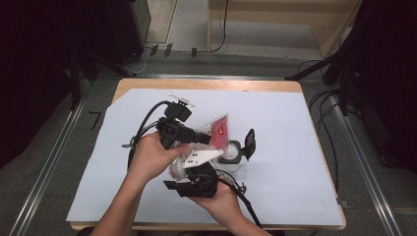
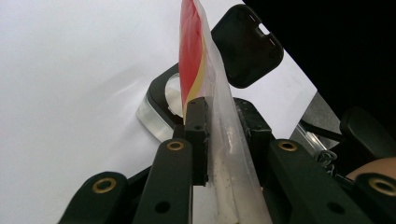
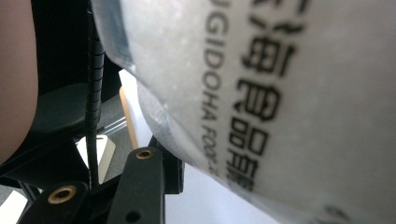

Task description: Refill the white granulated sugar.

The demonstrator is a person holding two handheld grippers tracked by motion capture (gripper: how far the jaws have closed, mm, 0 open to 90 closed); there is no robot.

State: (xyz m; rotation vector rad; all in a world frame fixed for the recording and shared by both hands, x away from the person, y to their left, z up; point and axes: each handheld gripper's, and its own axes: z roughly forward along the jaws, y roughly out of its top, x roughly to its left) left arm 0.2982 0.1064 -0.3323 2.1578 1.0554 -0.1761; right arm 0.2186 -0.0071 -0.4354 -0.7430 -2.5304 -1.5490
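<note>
In the high view, a plastic bag with a red and yellow print is held above the middle of the white-covered desk. The left gripper is closed on the bag's near edge, and the right gripper is seen just below it, at the bag's lower, whitish end. The bag's long axis runs up and away from the person, its printed end highest. A small container with a clear body and its black lid flipped open stands on the desk just right of the bag, directly under its raised end. The left gripper is judged the nearer one to the container, so any tipping toward it would turn on that hand.

In the left gripper view, the bag is seen edge-on, clamped between the two black jaws and rising straight up from them. The container lies just beyond the jaws, slightly left of the bag's edge, with the lid standing up behind it.

In the right gripper view, the bag is seen very close, its frosted wall and black lettering bulging over the one jaw that shows. Whether the right gripper is closed on it cannot be told, as the second jaw is hidden behind the bag.
</note>
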